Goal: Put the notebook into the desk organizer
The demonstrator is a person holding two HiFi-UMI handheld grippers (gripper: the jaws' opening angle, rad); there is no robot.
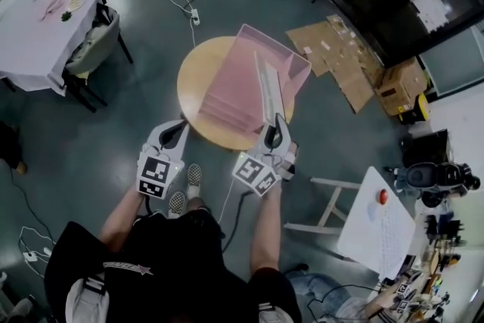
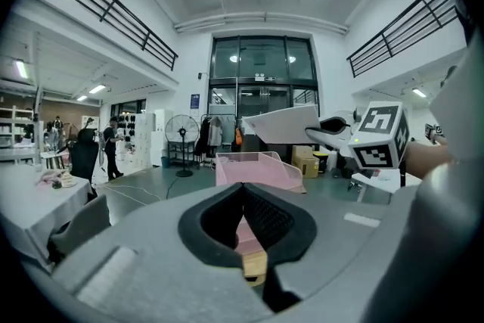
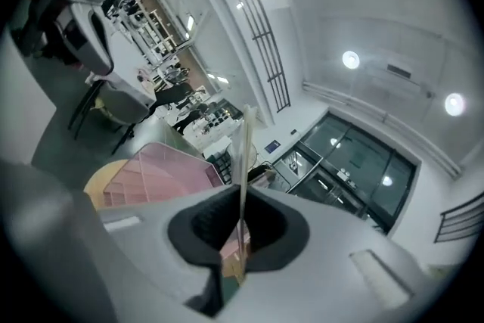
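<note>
Two claws: right claw point(image 1: 277, 126) pinches the notebook point(image 1: 270, 85), desk organizer point(image 1: 227, 91) just ahead beneath; left claw point(image 1: 178, 134) closed, empty.

I count 1 notebook point(image 1: 270, 87), 1 organizer point(image 1: 296, 61), 1 round table point(image 1: 198, 83), 2 grippers: left gripper point(image 1: 175, 132), right gripper point(image 1: 276, 126). At 10 o'clock from centre: 1 white table point(image 1: 38, 38), 1 chair point(image 1: 94, 43). At 6: 2 shoes point(image 1: 195, 176).
</note>
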